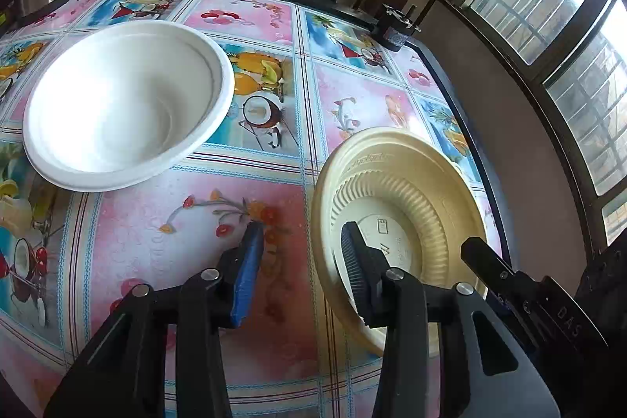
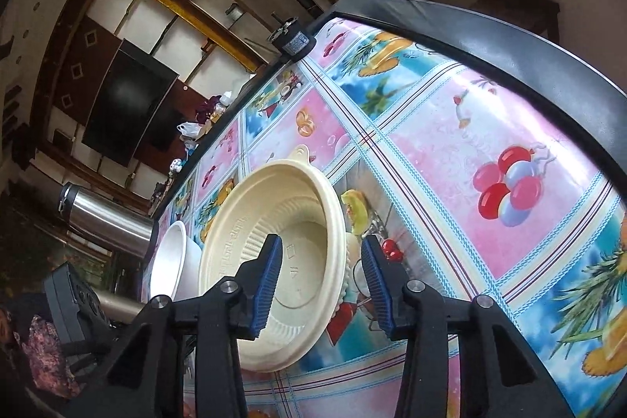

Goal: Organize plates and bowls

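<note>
The cream bowl (image 2: 274, 261) stands tilted on the patterned tablecloth (image 2: 450, 151), its rim between the right gripper (image 2: 321, 285) jaws, apparently clamped. At ten o'clock lies the white bowl (image 1: 125, 104). The left gripper (image 1: 301, 269) gapes, holding nothing.

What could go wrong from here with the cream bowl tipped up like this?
1. The cream bowl stands tilted on its rim near the edge of the table. Neither pair of jaws visibly pinches it, so it may slip and roll off.
2. The left gripper and right gripper both straddle its thin wall close together. They could collide, or bend the bowl by pulling against each other.
</note>
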`<state>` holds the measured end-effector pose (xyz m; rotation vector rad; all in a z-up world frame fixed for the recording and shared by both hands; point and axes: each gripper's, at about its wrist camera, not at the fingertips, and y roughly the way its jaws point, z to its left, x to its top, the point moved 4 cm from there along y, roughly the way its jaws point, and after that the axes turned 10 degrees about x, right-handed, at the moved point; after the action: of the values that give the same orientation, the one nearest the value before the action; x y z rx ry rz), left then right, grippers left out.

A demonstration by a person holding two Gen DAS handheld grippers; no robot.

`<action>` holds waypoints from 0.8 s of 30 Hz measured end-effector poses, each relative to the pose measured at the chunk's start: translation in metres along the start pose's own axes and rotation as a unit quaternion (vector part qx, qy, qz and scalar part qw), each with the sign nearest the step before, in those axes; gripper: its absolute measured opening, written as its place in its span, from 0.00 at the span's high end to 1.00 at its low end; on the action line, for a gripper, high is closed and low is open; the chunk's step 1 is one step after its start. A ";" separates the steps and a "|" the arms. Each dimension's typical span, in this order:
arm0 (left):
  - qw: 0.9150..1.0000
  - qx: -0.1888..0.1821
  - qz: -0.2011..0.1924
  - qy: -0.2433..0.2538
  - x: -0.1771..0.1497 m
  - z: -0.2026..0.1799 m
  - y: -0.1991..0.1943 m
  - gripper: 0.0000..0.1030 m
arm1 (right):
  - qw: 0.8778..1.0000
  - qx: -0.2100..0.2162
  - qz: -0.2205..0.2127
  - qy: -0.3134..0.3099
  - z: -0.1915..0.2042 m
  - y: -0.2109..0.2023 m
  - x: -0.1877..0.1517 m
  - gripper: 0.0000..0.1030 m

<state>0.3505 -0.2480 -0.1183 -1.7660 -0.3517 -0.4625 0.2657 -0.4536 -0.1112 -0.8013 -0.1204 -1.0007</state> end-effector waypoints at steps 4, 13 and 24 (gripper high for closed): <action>1.000 0.003 -0.001 0.014 -0.004 -0.005 0.001 0.77 | 1.000 -0.005 -0.001 -0.006 0.000 0.001 -0.001 0.66; 0.999 -0.001 -0.001 0.035 -0.007 -0.013 0.000 0.88 | 1.000 -0.020 0.002 -0.013 -0.002 0.006 -0.004 0.84; 0.999 0.000 0.003 0.035 -0.011 -0.008 -0.003 0.88 | 1.000 -0.015 0.007 -0.003 -0.004 0.009 -0.004 0.87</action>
<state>0.3379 -0.2550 -0.1193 -1.7468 -0.2969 -0.5187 0.2698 -0.4509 -0.1212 -0.8329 -0.1054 -0.9885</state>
